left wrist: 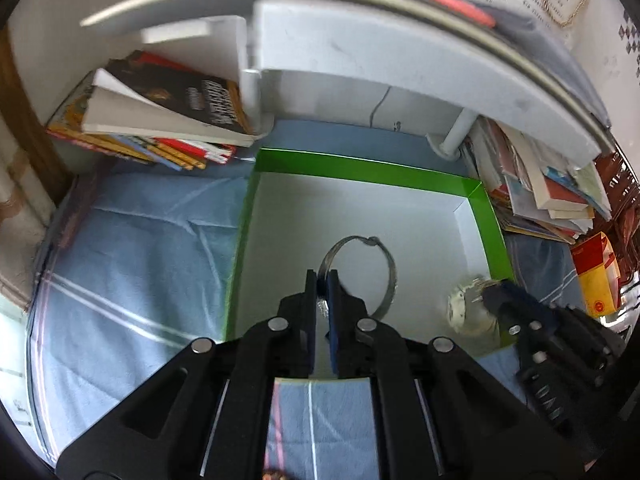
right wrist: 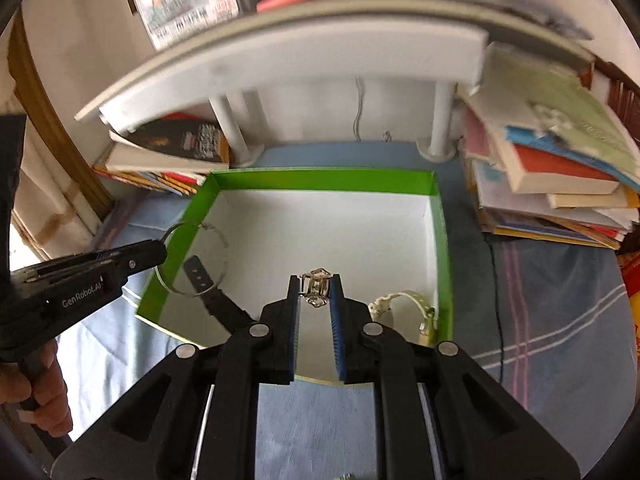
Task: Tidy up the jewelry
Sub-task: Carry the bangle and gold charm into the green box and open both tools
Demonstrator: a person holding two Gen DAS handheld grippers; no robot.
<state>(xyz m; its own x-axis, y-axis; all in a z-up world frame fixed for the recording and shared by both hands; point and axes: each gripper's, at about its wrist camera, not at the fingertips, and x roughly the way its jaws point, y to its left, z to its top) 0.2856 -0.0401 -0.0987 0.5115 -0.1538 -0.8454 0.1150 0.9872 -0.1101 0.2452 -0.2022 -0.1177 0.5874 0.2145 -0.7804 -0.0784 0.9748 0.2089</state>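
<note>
A green box with a white floor (left wrist: 400, 220) (right wrist: 320, 232) lies on the blue cloth. My left gripper (left wrist: 324, 286) is shut on a thin silver bangle (left wrist: 384, 256) and holds it over the box's left part; the bangle (right wrist: 218, 236) and the left gripper (right wrist: 160, 250) also show in the right wrist view. My right gripper (right wrist: 315, 286) is shut on a small silver clasp piece (right wrist: 316, 284) above the box floor; it shows at the right in the left wrist view (left wrist: 486, 294). A white watch (right wrist: 404, 300) (left wrist: 464, 308) lies in the box's near right corner.
A black strap (right wrist: 208, 292) lies at the box's near left. A white shelf riser (left wrist: 360, 40) (right wrist: 280, 48) spans the back. Book stacks stand at left (left wrist: 160, 120) (right wrist: 172, 152) and right (left wrist: 540, 192) (right wrist: 552, 168). A red-yellow box (left wrist: 598, 276) sits far right.
</note>
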